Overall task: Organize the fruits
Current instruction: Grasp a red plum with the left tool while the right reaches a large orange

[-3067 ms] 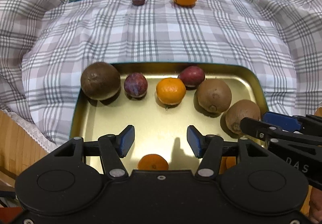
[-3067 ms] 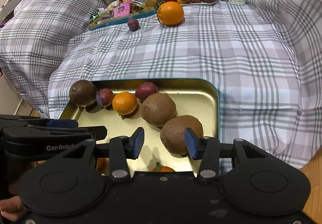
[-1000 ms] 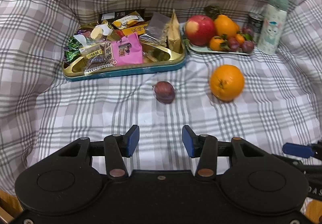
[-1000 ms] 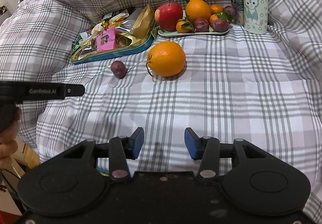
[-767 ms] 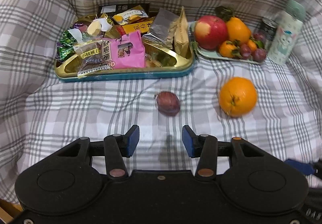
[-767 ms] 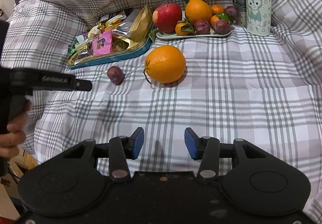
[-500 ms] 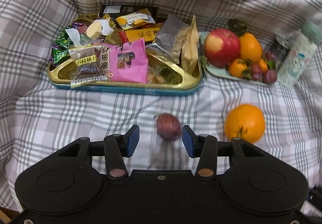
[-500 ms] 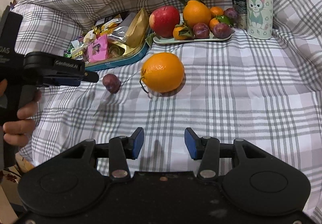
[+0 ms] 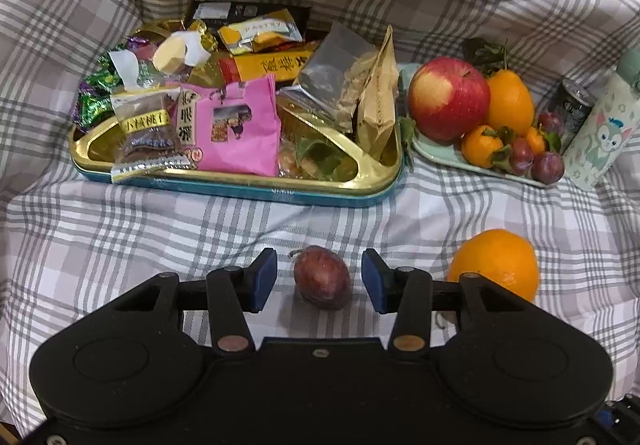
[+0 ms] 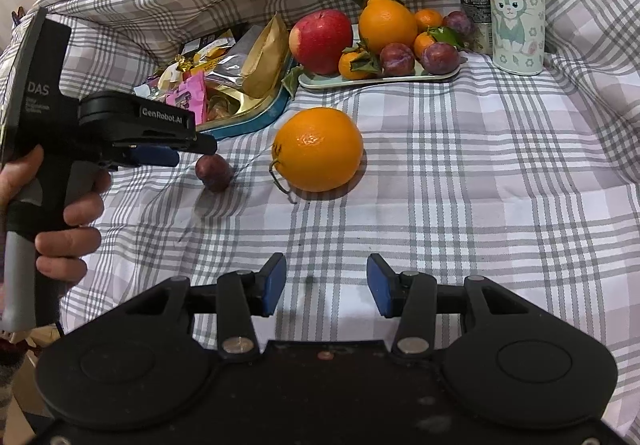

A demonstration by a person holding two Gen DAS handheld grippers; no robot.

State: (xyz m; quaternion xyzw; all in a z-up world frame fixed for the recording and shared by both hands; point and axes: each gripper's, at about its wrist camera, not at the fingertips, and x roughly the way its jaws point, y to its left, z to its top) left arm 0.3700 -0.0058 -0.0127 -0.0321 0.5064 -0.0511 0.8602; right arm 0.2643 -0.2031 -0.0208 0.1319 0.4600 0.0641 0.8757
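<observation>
A: Left wrist view, item one?
B: Left hand-held gripper (image 9: 319, 280), released; a plum (image 9: 322, 277) lies between its blue pads (image 9: 265, 279), touching neither. Beneath it, a checked bedcover (image 9: 120, 229).

A: Room around it?
B: Bare cloth to the left of the pads. A large orange (image 9: 495, 264) sits just beyond the right finger. Ahead, the long teal edge of a gold snack tray (image 9: 248, 187) closes the way; ahead to the right, a pale plate (image 9: 438, 155) carries an apple (image 9: 448, 97) and small fruit.

A: Legible writing?
B: "PASTRY" on a yellow packet (image 9: 260, 32). Other wrappers bear print I cannot read.

A: Right wrist view?
B: Right hand-held gripper (image 10: 326, 284), released, nothing between the pads, over open cloth. The large orange (image 10: 318, 149) lies ahead, well apart; wide bare cloth to the right of it.

A: To its left?
B: A hand (image 10: 66, 201) holds the left hand-held gripper (image 10: 192, 149), its tip over the plum (image 10: 214, 173).

A: Labels there?
B: "DAS" and "GenRobot.AI" on the tool. A cat-printed bottle (image 10: 516, 1) and a dark can (image 10: 476, 11) stand far ahead to the right.
</observation>
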